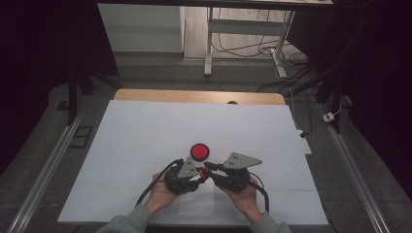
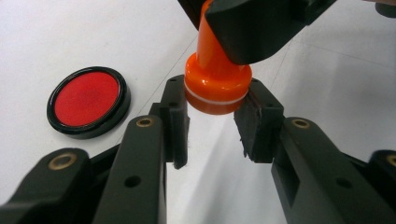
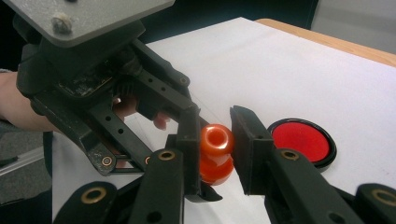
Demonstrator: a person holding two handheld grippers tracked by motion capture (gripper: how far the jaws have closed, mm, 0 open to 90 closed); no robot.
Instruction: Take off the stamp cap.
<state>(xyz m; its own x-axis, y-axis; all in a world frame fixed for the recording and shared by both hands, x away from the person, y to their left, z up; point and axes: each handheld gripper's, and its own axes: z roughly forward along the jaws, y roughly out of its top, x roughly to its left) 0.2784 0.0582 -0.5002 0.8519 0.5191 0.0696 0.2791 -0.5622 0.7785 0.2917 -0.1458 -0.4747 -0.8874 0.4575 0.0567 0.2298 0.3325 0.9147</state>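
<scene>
Between the two closed hand-held grippers, an orange stamp is being clamped: left hand-held gripper on its wide base, right hand-held gripper on its knob. Uneven pulling is risking a slip onto the ink pad just beyond.

The high view looks forward and down from above the person's side onto the white-covered wooden table, far enough off to take in the floor and desk legs beyond. The left gripper view sits low and very close behind its own black fingers, facing across the table. The right gripper view looks likewise along its fingers; all three share the glossy orange stamp-shaped plastic piece and the round red black-rimmed disc.
</scene>
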